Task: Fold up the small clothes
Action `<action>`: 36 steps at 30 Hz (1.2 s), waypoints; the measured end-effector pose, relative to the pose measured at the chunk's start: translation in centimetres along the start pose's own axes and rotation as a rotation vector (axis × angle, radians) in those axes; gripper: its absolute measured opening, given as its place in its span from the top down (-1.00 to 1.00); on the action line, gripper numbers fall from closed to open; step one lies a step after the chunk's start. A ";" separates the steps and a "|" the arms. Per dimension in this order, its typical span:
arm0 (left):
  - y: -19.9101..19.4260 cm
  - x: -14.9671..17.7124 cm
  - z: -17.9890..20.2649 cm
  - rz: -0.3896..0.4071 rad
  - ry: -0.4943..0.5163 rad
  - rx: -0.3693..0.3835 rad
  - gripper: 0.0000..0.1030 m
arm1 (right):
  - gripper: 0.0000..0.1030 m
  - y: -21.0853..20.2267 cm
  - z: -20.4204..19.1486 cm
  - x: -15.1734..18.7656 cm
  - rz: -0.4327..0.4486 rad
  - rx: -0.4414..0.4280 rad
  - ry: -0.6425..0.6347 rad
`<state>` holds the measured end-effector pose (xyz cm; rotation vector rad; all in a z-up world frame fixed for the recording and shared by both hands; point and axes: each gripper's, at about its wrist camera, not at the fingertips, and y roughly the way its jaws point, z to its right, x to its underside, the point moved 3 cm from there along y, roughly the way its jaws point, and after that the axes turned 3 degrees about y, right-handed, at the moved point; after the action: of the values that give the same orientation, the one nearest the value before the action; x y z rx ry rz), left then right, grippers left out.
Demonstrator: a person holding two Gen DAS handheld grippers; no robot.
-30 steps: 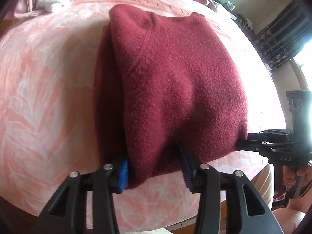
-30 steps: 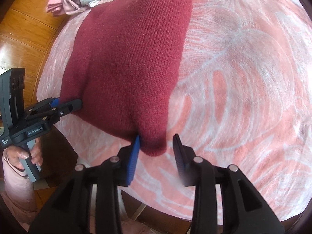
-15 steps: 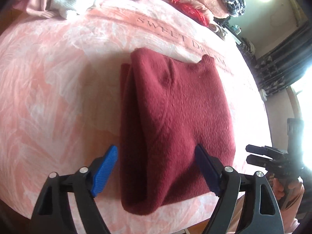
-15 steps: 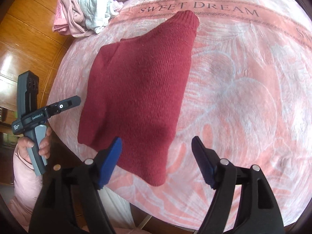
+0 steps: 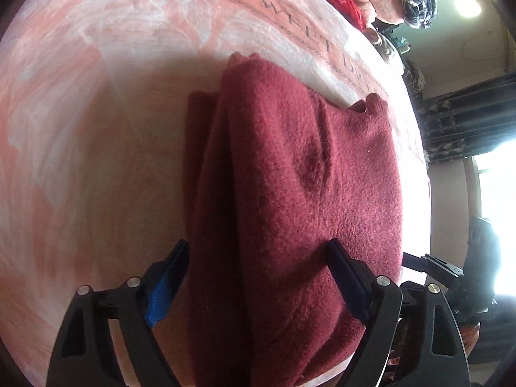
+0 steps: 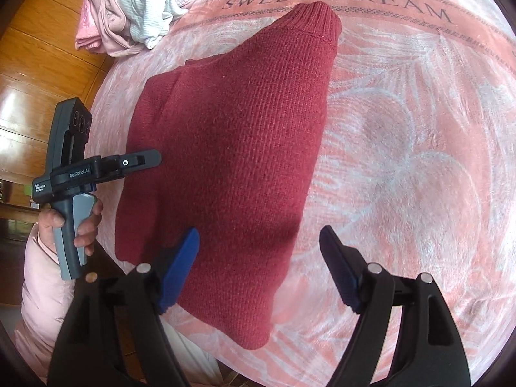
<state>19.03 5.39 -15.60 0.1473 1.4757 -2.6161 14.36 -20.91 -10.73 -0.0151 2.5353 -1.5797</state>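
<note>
Both grippers released folded sweater point(image 6: 232, 148); fingers spread. Clothes pile point(image 6: 129, 6) well apart, blanket point(image 6: 403, 161) corner.

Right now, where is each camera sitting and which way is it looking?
Left wrist: rides the left tool, looking steeply down at the folded maroon sweater; its own open fingers show, with the right tool beside.
Right wrist: rides the right tool, looking steeply down the sweater; its open fingers show, plus the left hand holding the left tool.
Shared: the sweater and the pink SWEET DREAM blanket.
</note>
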 end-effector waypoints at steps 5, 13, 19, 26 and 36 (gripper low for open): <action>1.6 -0.2 0.4 -0.016 0.029 0.034 -0.84 | -0.49 0.8 0.7 -0.1 -0.012 -0.016 0.010; 2.7 -1.1 1.7 -0.055 0.079 0.043 -0.84 | -0.51 2.1 0.4 -1.4 -0.019 -0.033 0.004; 3.1 -1.7 2.1 -0.059 0.084 0.088 -0.79 | -0.53 2.6 0.7 -1.6 -0.024 -0.062 0.010; 3.9 -2.2 1.9 -0.065 0.084 0.162 -0.79 | -0.53 3.9 1.1 -2.5 -0.053 -0.154 0.035; 3.2 -2.0 0.7 -0.014 -0.020 0.219 0.08 | 0.14 3.0 0.9 -2.2 -0.028 -0.206 0.011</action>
<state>21.54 3.28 -17.67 0.1326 1.1843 -2.7762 16.92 -20.19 -13.47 -0.0663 2.7066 -1.3239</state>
